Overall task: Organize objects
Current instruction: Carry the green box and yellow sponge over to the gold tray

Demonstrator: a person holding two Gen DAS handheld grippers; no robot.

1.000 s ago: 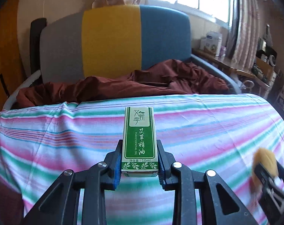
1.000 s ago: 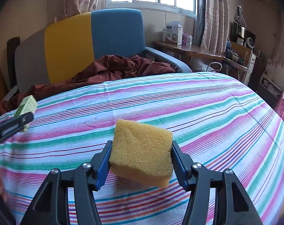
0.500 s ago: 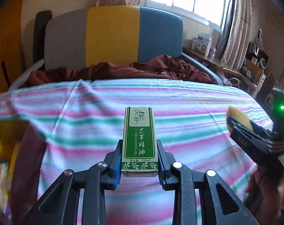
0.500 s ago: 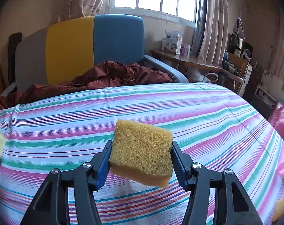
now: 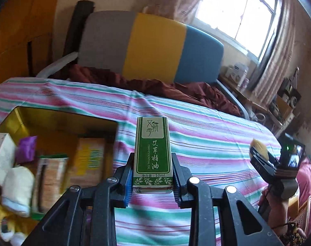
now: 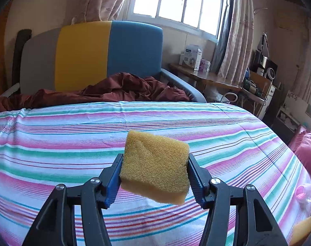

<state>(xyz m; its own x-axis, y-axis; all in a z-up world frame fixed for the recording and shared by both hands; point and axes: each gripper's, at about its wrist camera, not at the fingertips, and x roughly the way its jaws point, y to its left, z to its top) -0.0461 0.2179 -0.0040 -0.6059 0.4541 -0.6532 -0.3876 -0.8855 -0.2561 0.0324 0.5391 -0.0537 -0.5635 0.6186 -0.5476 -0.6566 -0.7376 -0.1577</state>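
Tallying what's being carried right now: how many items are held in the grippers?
2. A green essential-oil box in the left gripper, and a yellow sponge in the right gripper.

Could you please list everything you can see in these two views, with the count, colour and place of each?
Small cardboard essential-oil box: one, green and white, upright between the left gripper's fingers.
Rectangular foam sponge: one, yellow, clamped in the right gripper.
Open storage box: one, gold-lined, on the bed's left, holding blurred packets.
Striped bed sheet: one, pink, green and white, covering the bed.
Rumpled blanket: one, maroon, beyond the sheet.
Padded chair back: one, grey, yellow and blue, behind the blanket.
Wooden side table: one, brown, under the window.
Left gripper: black, shut.
Right gripper: black, shut.
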